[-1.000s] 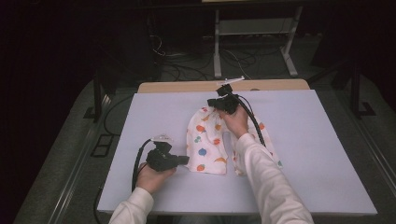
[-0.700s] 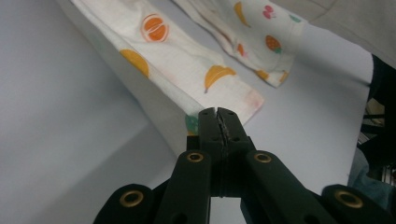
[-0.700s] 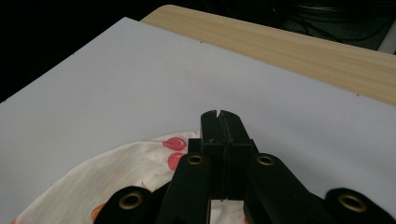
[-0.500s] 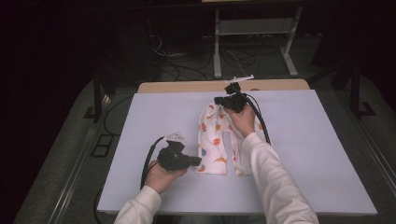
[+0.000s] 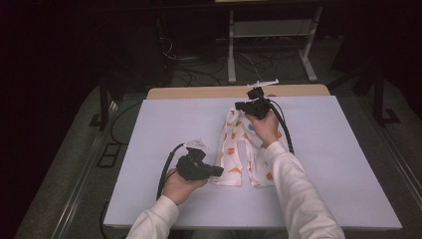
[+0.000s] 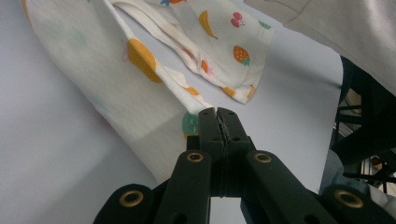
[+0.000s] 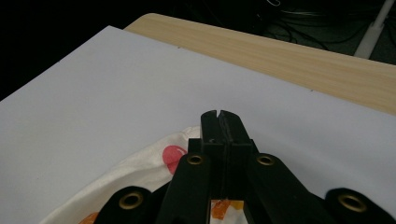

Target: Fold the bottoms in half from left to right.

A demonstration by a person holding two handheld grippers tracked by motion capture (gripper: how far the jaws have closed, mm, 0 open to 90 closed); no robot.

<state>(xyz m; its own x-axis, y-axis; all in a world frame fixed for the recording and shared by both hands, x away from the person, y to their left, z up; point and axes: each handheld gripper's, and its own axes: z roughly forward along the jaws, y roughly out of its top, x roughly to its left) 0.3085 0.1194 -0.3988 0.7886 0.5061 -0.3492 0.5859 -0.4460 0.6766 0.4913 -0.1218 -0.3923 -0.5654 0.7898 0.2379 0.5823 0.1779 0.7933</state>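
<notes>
A small pair of white trousers (image 5: 243,149) printed with fruit lies on the pale sheet (image 5: 149,129) that covers the table, a little right of its middle, waist toward the far edge and the two legs pointing back at the person. The left gripper (image 5: 217,172) sits at the near end of the left leg, its jaws pressed tight together on a fold of the cloth; in the left gripper view the fabric (image 6: 140,79) runs straight up out of the clenched tips of that gripper (image 6: 217,113) and spreads away in loose folds, with an orange dot and a green berry just beside the pinch. The right gripper (image 5: 239,105) is at the waist end, near the far edge of the sheet, jaws likewise clamped; in the right gripper view the white hem (image 7: 154,168) with a red spot lies under and around the closed tips (image 7: 218,114), so it grips the waistband there. A bare wooden strip of the table (image 7: 299,58) shows beyond the sheet, and a pale sleeve (image 5: 293,194) lies across the right leg of the trousers
</notes>
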